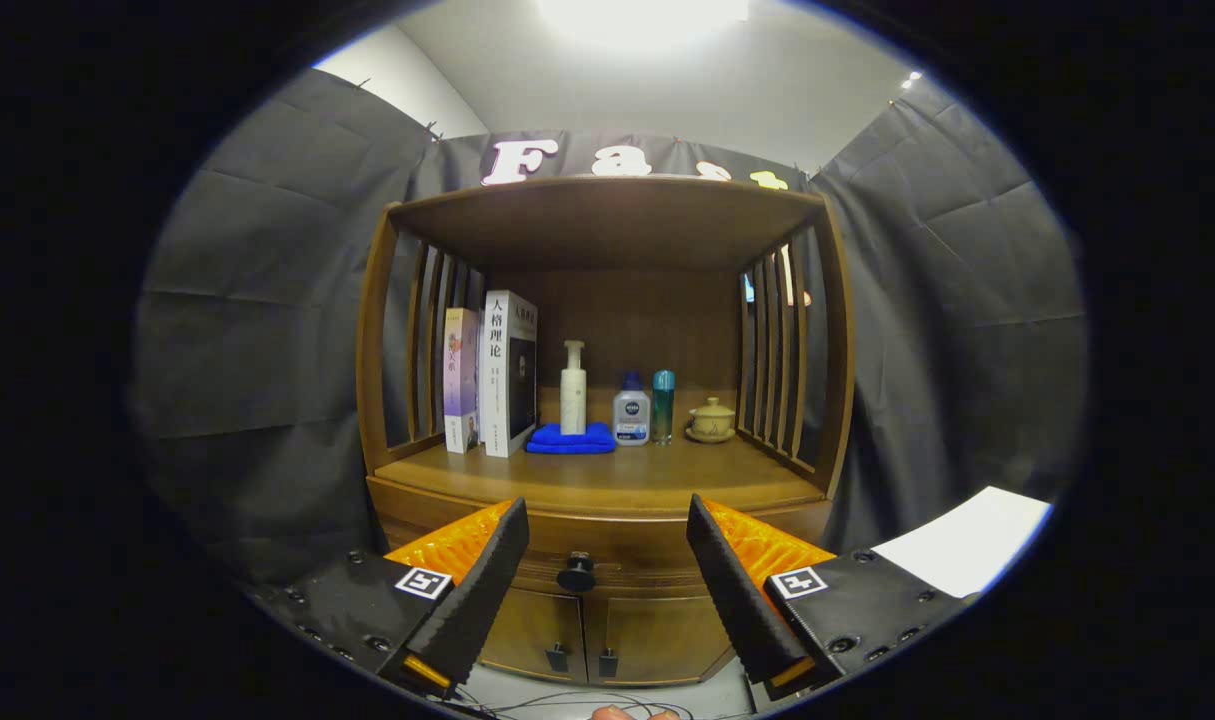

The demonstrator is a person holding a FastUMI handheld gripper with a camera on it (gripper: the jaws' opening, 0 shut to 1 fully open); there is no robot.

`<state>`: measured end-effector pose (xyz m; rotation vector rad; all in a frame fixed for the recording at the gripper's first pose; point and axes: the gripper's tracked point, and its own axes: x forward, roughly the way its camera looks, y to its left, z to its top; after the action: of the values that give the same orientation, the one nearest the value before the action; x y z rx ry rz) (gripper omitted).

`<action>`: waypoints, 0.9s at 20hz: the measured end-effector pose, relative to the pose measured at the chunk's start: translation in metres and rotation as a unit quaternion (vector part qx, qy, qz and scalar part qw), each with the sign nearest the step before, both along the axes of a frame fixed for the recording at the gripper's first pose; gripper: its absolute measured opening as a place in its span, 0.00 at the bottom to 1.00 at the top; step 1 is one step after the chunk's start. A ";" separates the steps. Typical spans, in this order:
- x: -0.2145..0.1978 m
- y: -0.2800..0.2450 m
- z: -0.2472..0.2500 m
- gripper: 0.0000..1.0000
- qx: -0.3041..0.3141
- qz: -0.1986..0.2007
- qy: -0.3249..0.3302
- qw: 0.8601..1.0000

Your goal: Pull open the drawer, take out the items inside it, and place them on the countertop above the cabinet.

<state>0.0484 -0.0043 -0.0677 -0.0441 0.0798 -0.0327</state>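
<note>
A wooden cabinet (607, 480) stands ahead, with a closed drawer (607, 555) under its countertop (627, 478). The drawer's round dark knob (576, 572) sits between my fingers and a little beyond them. My gripper (607, 520) is open, nothing between its fingers, held in front of the drawer front. On the countertop stand two books (492, 375), a white pump bottle (573, 390) on a folded blue cloth (570, 439), a small white bottle with a blue cap (631, 410), a teal bottle (663, 405) and a lidded ceramic cup (712, 420). The drawer's contents are hidden.
Two lower cabinet doors (587, 630) with small dark pulls sit beneath the drawer. Slatted wooden sides and a top shelf (607, 215) enclose the countertop. A white sheet (967, 540) lies to the right. Cables (567, 705) run on the floor, and a fingertip (612, 713) shows below.
</note>
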 end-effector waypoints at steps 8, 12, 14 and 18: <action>0.049 0.008 -0.062 1.00 0.032 0.001 0.060 0.998; 0.071 0.010 -0.090 1.00 0.030 -0.001 0.086 0.996; 0.081 0.011 -0.105 1.00 0.031 -0.003 0.101 0.994; 0.096 0.012 -0.128 1.00 0.057 -0.007 0.122 0.991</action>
<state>0.1443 0.0076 -0.1960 0.0676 0.3255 -0.0370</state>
